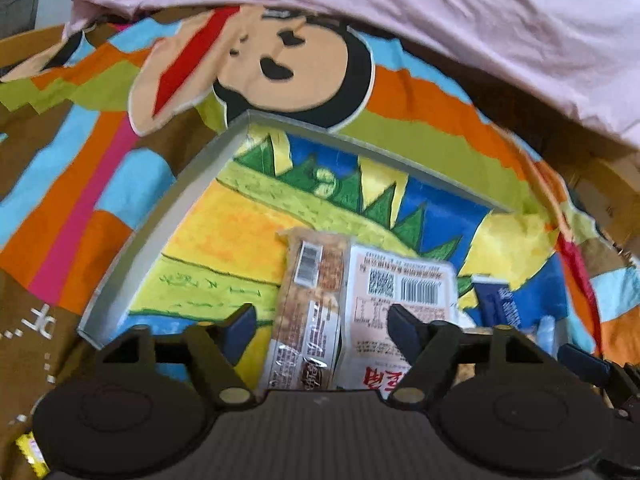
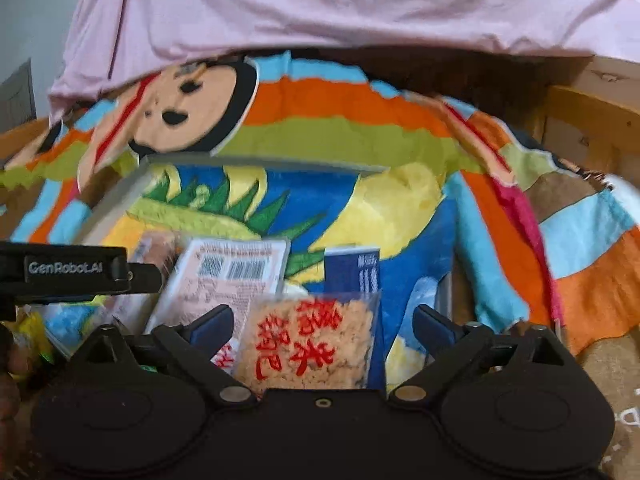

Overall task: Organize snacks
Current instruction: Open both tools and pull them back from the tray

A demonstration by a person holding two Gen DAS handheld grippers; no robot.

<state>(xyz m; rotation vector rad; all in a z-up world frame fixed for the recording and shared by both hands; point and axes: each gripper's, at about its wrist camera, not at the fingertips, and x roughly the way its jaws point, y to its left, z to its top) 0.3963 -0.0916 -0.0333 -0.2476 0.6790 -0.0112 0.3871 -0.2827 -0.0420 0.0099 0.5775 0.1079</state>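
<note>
A shallow box with a grey rim (image 1: 160, 220) and a bright painted floor lies on the blanket. In it are a long brown nut-bar packet (image 1: 308, 312), a pink-white packet with barcodes (image 1: 400, 296) and a dark blue packet (image 1: 500, 304). My left gripper (image 1: 320, 326) is open, its fingers either side of the brown packet without pressing it. In the right wrist view, a clear packet of puffed-rice cake with red characters (image 2: 312, 344) lies between the wide-apart fingers of my open right gripper (image 2: 322, 326). The pink packet (image 2: 232, 276) and the blue packet (image 2: 352, 268) lie beyond it.
A striped cartoon blanket (image 1: 100, 184) covers the surface. Pink cloth (image 1: 440, 20) hangs over the far side. A wooden frame (image 2: 592, 128) runs along the right. A yellow wrapper (image 1: 30, 452) lies outside the box at lower left. The left gripper's body (image 2: 80, 268) crosses the right view.
</note>
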